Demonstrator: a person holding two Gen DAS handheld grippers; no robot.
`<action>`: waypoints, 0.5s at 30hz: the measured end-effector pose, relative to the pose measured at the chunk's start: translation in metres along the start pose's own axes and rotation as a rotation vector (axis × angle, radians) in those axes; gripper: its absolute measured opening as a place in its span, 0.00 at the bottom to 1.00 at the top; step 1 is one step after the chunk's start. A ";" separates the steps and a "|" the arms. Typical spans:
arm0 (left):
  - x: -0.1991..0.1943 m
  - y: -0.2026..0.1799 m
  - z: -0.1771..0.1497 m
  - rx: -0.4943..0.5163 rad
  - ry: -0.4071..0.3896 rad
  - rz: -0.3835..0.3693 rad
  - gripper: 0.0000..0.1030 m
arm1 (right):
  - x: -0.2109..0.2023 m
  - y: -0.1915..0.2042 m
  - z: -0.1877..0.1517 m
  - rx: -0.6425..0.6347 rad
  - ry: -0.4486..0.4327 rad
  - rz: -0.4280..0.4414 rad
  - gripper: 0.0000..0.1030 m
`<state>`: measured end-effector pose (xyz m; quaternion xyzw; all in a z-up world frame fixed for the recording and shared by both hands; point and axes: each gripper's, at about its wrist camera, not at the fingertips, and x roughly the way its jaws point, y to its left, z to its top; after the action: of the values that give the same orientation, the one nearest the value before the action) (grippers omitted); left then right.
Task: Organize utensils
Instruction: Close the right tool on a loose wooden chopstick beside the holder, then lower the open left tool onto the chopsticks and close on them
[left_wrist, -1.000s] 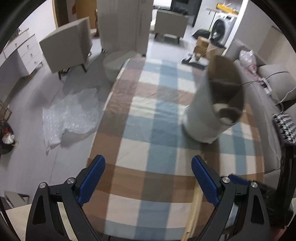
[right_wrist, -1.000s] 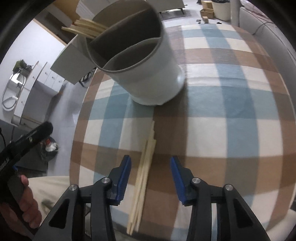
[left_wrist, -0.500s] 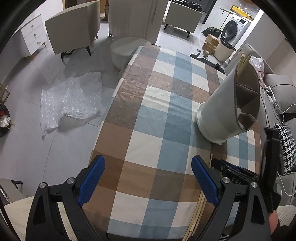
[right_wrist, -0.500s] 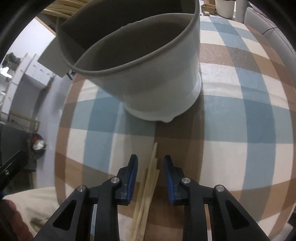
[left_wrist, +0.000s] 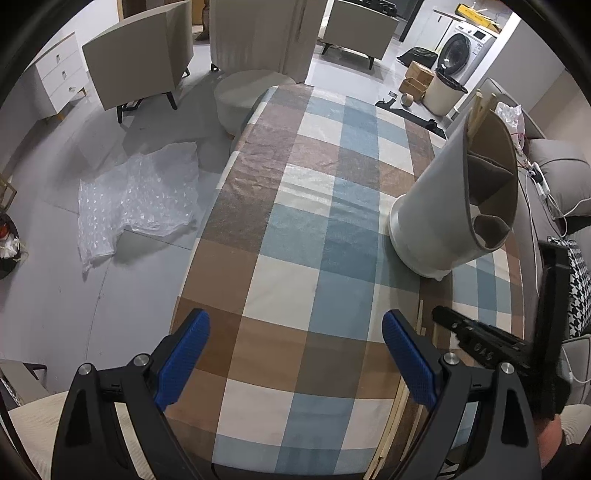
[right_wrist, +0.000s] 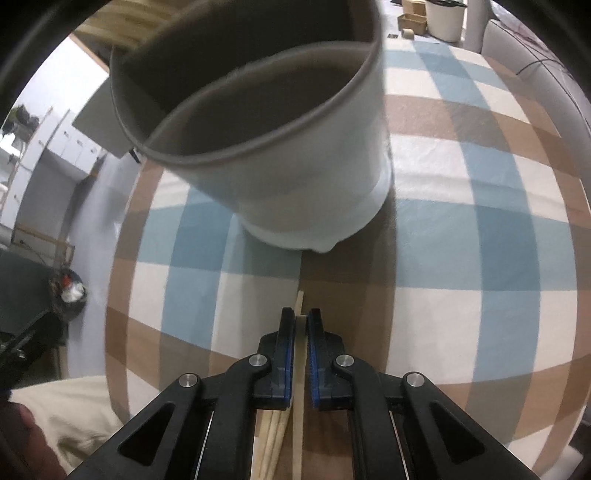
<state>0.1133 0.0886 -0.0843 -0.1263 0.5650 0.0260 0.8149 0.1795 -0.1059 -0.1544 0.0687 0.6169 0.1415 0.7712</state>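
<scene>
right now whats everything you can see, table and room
utensil holder: one, white with grey divided inside, on table
chopsticks: several, pale wood, on table near holder; more stand in holder
tablecloth: one, blue, brown, cream check
bubble wrap: one sheet, clear, floor
armchairs: two, beige, far side
washing machine: one, white, back right
left gripper: black with blue pads, open, above table
right gripper: same colours, shut on chopsticks
</scene>
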 end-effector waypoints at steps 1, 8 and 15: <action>0.000 -0.002 0.000 0.006 -0.002 0.001 0.89 | -0.006 -0.004 0.000 0.013 -0.014 0.006 0.06; 0.013 -0.019 -0.005 0.058 0.055 -0.016 0.89 | -0.047 -0.047 -0.002 0.150 -0.125 0.112 0.06; 0.033 -0.044 -0.021 0.118 0.148 -0.033 0.89 | -0.060 -0.107 -0.028 0.407 -0.177 0.241 0.06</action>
<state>0.1144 0.0381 -0.1137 -0.0889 0.6219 -0.0300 0.7775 0.1548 -0.2275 -0.1346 0.3077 0.5500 0.0987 0.7701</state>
